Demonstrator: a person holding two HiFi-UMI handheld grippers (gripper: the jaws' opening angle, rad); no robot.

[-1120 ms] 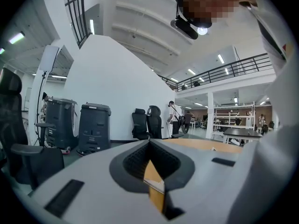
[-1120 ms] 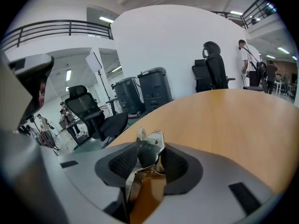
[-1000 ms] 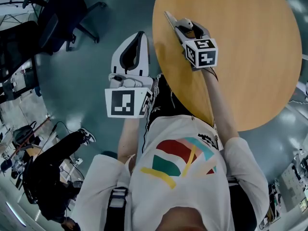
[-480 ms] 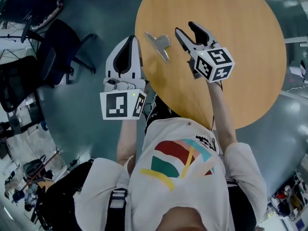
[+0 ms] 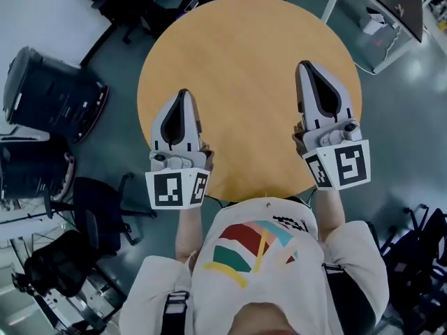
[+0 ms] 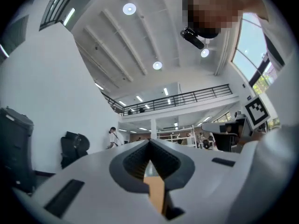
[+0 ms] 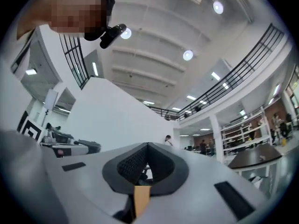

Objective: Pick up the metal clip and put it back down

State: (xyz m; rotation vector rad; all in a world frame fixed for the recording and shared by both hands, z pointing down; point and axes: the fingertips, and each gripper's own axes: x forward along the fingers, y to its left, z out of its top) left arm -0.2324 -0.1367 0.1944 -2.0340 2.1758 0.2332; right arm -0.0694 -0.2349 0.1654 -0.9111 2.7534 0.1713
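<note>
Grey-green floor [image 5: 391, 103] surrounds a round wooden desk [image 5: 244, 54] seen from steeply above. Both tools hang over its near half, side by side and well apart, each pointing away from the person. On the left gripper [image 5: 183, 93] the fingers are clenched tip to tip, leaving only the oval hollow behind the tips. Its own view looks past them into a tall white hall with ceiling lights [image 6: 129, 8] and a railed balcony [image 6: 187, 97], and nothing sits between the pads. The right gripper [image 5: 305, 65] has just been closing its fingers, which now also meet at the tips and grasp nothing. Each tool carries a marker cube [image 5: 174, 188] at its rear, close to the person's white shirt [image 5: 258, 257]. The metal clip appears in none of the three views, so its place cannot be told; neither tool holds it. Black office chairs [image 5: 98, 218] stand on the floor to the left of the desk. A dark-topped table [image 5: 377, 5] on white legs stands beyond the desk's far right edge.
</note>
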